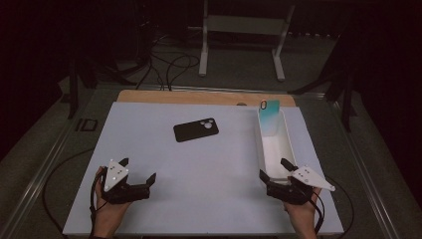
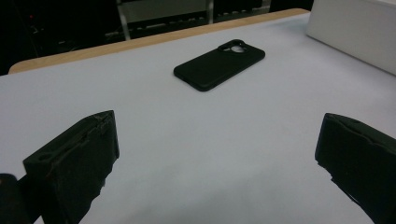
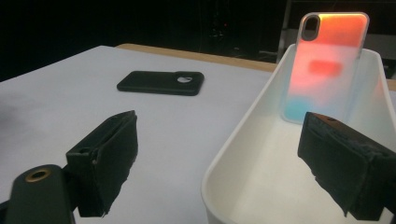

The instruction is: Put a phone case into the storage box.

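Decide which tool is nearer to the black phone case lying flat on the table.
Left, though not by much. The left tool sits below and left of the black phone case. The right tool is farther off to its lower right, by the white bin.

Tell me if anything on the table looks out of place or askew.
The black phone case lies flat at a slant on the table, outside the white bin, while the colourful case stands leaning against the bin's far end.
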The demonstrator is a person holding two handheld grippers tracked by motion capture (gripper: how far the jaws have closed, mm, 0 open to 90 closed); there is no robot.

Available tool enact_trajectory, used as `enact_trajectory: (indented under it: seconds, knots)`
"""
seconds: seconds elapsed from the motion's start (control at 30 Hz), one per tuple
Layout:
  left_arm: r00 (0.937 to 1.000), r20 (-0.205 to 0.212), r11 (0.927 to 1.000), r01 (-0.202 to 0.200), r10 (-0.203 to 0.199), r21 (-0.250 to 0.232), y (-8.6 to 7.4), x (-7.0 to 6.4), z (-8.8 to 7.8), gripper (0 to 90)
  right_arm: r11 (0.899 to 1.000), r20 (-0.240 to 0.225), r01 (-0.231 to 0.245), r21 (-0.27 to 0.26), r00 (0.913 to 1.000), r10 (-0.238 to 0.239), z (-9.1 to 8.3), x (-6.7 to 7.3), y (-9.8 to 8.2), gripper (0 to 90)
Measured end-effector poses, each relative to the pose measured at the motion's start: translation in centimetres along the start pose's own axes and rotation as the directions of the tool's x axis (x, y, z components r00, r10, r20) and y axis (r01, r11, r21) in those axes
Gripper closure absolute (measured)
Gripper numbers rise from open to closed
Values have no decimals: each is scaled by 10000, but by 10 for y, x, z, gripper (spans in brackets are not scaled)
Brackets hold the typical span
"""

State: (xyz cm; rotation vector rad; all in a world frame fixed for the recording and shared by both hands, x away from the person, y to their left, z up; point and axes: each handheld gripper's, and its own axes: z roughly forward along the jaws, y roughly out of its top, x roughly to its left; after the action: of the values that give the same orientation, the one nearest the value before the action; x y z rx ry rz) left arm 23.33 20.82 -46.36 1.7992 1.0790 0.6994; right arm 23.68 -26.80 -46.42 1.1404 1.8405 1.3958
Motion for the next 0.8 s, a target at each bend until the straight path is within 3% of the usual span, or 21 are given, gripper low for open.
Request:
enact_trajectory:
  seconds: [0.6,0.8]
  knots:
    - [9994,111,9994,-336,337,-85,16,-4,-3,0,10000,45,-85,-37,10000,85,-1,-1,0,121]
    - [9980,407,9988,-493,493,7,34,-1,5,0,10000,-27,-53,-39,10000,53,1,1,0,119]
